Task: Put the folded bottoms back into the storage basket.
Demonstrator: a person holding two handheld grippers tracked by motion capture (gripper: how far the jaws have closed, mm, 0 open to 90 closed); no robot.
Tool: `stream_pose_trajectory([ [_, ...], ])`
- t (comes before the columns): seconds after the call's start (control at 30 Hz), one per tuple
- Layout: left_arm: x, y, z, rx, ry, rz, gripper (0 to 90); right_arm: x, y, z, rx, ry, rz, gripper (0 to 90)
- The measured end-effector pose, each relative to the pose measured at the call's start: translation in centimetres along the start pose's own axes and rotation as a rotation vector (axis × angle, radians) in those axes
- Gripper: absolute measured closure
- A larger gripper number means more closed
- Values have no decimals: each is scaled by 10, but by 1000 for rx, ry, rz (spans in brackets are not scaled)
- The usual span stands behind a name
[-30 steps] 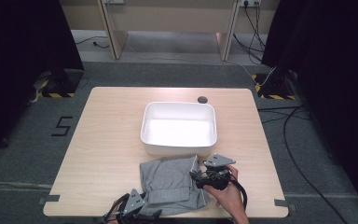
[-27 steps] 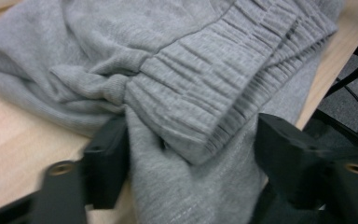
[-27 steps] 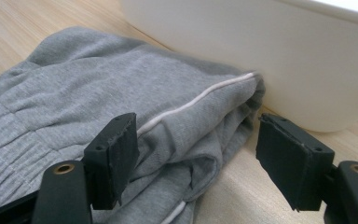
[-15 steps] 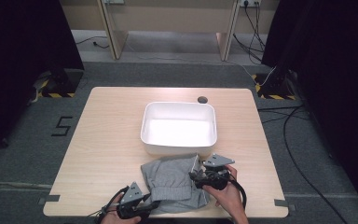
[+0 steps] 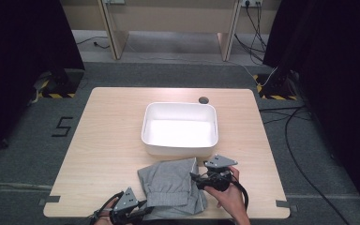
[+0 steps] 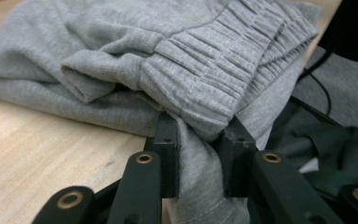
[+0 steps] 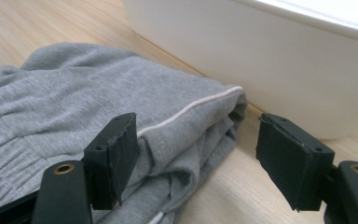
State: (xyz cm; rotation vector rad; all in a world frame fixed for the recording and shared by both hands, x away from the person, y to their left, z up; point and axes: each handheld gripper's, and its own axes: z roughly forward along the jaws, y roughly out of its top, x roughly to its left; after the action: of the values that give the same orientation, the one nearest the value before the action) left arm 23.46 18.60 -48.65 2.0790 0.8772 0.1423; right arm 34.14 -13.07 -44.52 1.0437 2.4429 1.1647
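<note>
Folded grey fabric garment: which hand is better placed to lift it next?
Probably left: the left gripper has just been closing and pinches the folded grey fabric garment. The right gripper stands open at its edge.

Garment and tub on the counter

The folded garment lies at the counter's near edge, just before the tub. The left gripper sits at its near-left corner, the right gripper at its right edge, beside the tub.
</note>
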Motion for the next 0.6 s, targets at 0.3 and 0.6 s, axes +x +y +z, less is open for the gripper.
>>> stream_pose_trajectory([
  [0.3, 24, -11, -17, -9, 25, -88, 712, 7, 3, 2, -26, 53, 4, 290],
  [0.6, 19, -10, -14, 0, 17, -56, 708, 9, 20, 27, -20, 36, -1, 300],
])
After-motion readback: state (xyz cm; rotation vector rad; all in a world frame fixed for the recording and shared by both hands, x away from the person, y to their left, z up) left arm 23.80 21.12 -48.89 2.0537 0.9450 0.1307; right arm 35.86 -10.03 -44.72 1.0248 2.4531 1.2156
